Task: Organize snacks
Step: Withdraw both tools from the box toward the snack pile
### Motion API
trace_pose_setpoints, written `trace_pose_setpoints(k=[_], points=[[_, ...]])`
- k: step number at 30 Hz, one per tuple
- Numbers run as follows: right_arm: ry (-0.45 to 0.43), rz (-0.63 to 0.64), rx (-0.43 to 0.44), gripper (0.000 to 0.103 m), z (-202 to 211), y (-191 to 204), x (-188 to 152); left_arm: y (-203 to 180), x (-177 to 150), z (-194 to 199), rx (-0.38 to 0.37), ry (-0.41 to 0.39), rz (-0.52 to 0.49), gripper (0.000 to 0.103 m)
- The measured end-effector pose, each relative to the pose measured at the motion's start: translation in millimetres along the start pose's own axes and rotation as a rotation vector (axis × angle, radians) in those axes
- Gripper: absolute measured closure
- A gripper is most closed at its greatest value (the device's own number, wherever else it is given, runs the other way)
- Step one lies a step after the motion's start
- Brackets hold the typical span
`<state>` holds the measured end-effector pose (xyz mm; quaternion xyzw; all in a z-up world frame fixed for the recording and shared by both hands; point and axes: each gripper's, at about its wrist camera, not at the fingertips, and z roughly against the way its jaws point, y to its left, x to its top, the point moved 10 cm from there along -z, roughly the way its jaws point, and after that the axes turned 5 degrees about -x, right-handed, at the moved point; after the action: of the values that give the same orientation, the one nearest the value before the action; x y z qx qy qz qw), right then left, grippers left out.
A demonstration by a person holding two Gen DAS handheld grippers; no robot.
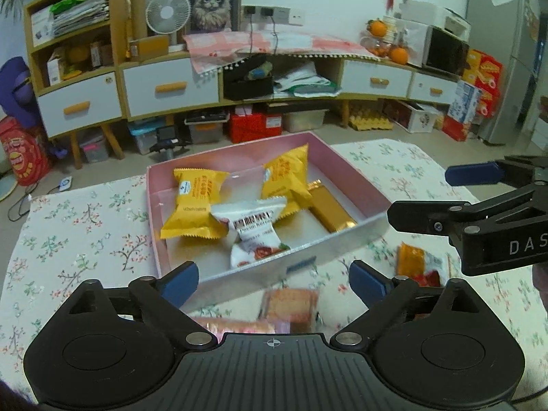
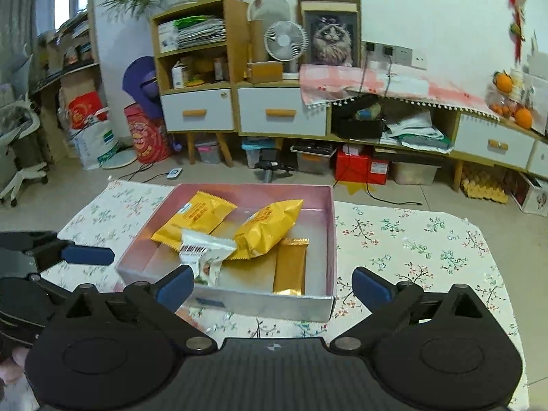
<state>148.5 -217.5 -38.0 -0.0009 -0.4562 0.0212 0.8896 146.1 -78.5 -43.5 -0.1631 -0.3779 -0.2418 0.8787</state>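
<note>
Sitting on a bench [image 1: 85, 226] draped in a white floral cloth, a shallow pink cardboard box [image 1: 346, 167] with a silvery front wall holds the sorted snacks: two yellow crinkle-edged snack packets [image 1: 195, 205], a white sachet with a red picture [image 1: 255, 236] lying across them, and a flat gold foil bar [image 1: 330, 210] along the box's right side. The left gripper [image 1: 274, 279] hangs just in front of the box's near wall, its blue-padded jaws released and spread wide with nothing pinched between them. Below that gap, blurred on the cloth, lie loose pinkish-brown wrapped biscuits [image 1: 291, 308], and an orange-and-red snack pouch [image 1: 416, 263] rests on the cloth to the right, outside the box. The right gripper [image 2: 272, 287] also stands released, jaws wide apart and empty, with the box's near wall and the gold bar's end showing between them. In the left wrist view it reaches in from the right edge, beside the box's right corner. The box's rear and right portions have bare floor left. Open cloth stretches to the right of the box and, more narrowly, to its left; the bench's far edge runs just behind the box.
</note>
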Motion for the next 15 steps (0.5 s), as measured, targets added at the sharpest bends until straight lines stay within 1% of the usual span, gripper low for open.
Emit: trace_pose_setpoints(k=[8, 15], points=[[0.006, 0.121, 0.038, 0.026, 18.9, 18.3, -19.3, 1.4, -23.0, 15.5, -0.008, 0.032, -0.081, 0.005], [-0.004, 0.213, 0.1, 0.026, 38.7, 39.1, -35.9, 10.1, -48.4, 26.2, -0.006, 0.062, -0.134, 0.005]])
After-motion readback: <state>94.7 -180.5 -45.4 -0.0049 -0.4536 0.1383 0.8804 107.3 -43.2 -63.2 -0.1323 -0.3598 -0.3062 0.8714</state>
